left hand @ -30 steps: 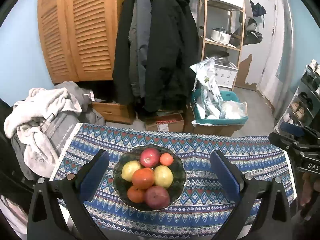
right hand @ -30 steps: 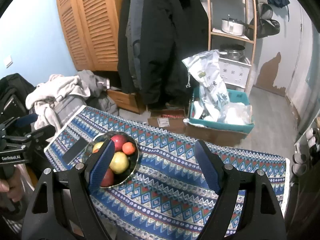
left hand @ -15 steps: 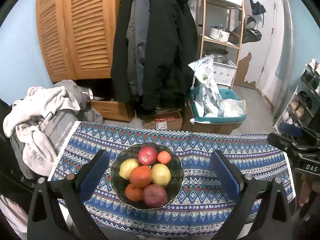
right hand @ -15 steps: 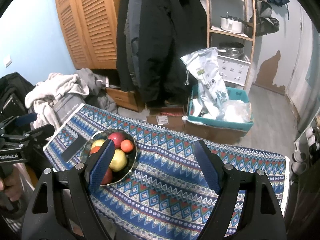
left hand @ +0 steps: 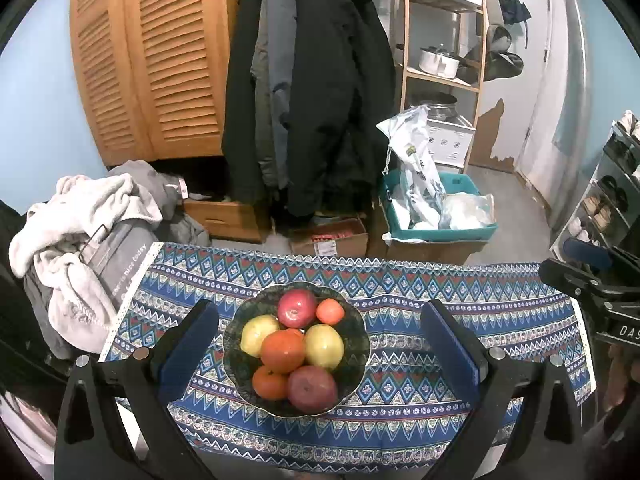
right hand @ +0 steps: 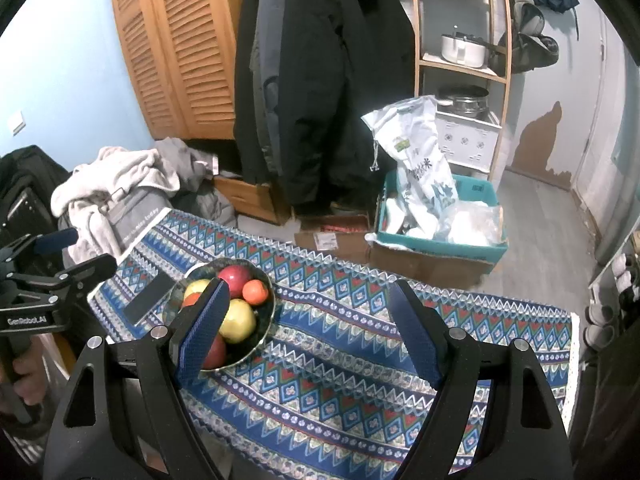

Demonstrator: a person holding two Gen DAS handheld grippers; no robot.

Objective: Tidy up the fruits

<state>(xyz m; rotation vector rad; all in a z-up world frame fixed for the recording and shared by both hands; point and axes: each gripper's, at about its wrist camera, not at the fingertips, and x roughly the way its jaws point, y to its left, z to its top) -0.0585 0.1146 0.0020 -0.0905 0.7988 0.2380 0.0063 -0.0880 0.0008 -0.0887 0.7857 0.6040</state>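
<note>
Our left gripper [left hand: 316, 344] and right gripper [right hand: 308, 320] both hang with blue-padded fingers [left hand: 188, 350] spread wide, grasping nothing and clear of the patterned blue tablecloth [right hand: 360, 360]. Between the left fingers sits the dark scalloped glass bowl [left hand: 356, 344], piled with red apples, oranges and yellow pears [left hand: 296, 344]. With every fruit already gathered there, we judge this fits either a finished sort or one about to unload.

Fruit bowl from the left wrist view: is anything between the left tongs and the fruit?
Nothing visible. The left tongs are open, with the bowl framed between their pads. The fruit sits uncovered, the big orange on top of the pile, with only patterned tablecloth around the bowl.
</note>
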